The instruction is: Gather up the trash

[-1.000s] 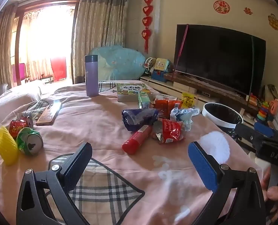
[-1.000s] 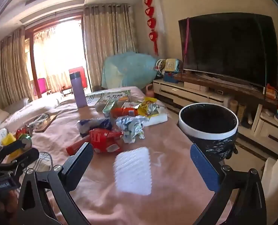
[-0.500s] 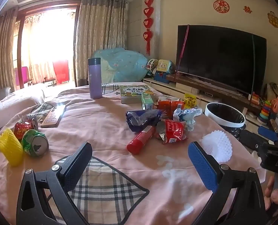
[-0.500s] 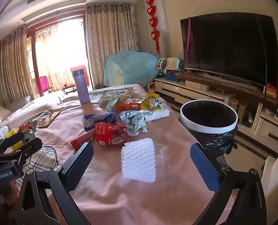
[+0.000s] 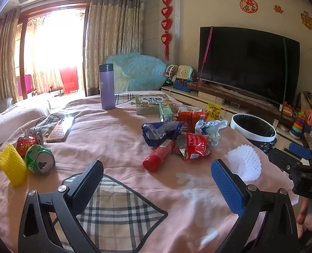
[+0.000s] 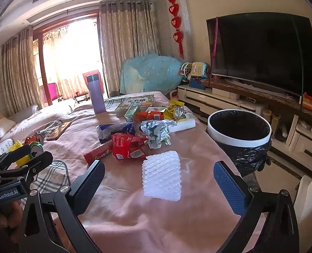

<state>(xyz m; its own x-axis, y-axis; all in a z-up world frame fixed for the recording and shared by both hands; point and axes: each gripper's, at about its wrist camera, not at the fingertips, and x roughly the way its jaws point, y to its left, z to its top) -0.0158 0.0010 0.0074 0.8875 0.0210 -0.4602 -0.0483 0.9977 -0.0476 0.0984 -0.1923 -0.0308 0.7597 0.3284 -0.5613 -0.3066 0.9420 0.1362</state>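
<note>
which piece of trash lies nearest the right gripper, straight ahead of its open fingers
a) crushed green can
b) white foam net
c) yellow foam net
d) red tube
b: in the right wrist view the white foam net lies on the pink cloth just beyond the right gripper; the jaws are apart and hold nothing.

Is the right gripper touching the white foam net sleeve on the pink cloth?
Apart. In the right wrist view, the right gripper is open, and the white foam net sleeve lies between its fingers with pink cloth showing on both sides.
</note>
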